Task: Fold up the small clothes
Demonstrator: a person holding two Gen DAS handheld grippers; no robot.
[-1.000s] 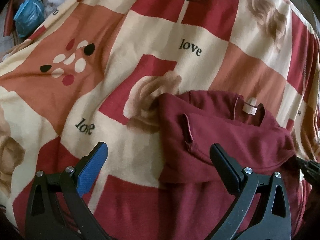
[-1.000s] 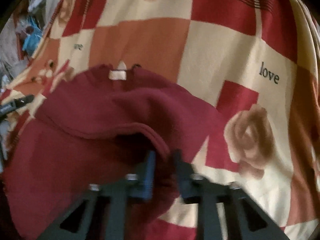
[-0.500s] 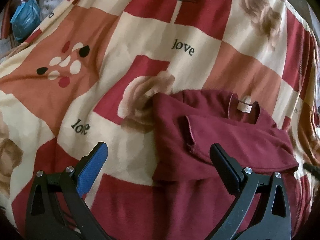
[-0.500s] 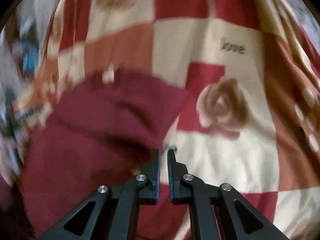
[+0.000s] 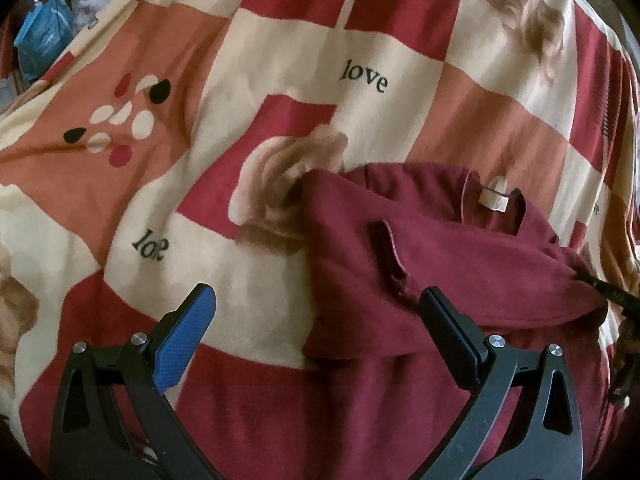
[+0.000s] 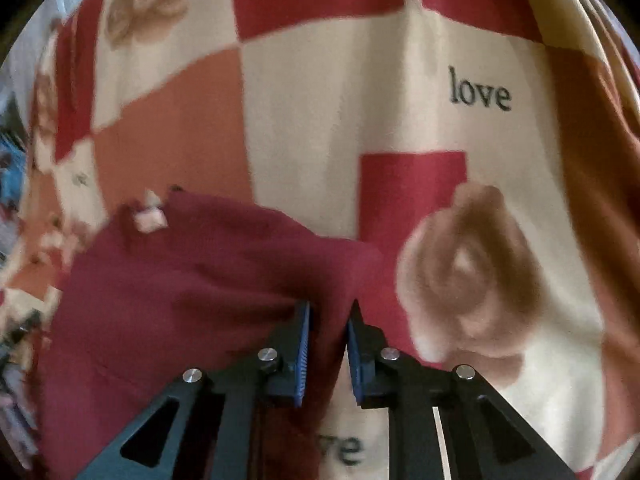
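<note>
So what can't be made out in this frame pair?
- Maroon shirt: lower part cut off by the bottom edge and left gripper, left wrist view.
- Neck label: motion-blurred, unreadable, right wrist view.
- Right gripper, opening: whether its fingers pinch shirt fabric is unclear.

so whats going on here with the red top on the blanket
A person with a handheld gripper in each hand is folding a small dark red top on a patchwork "love" blanket. One side is already folded across the body, with the neck label showing. The right gripper is at the top's edge, its fingers opening with a ridge of the cloth between them. The left gripper hovers wide open over the top's other edge, holding nothing.
</note>
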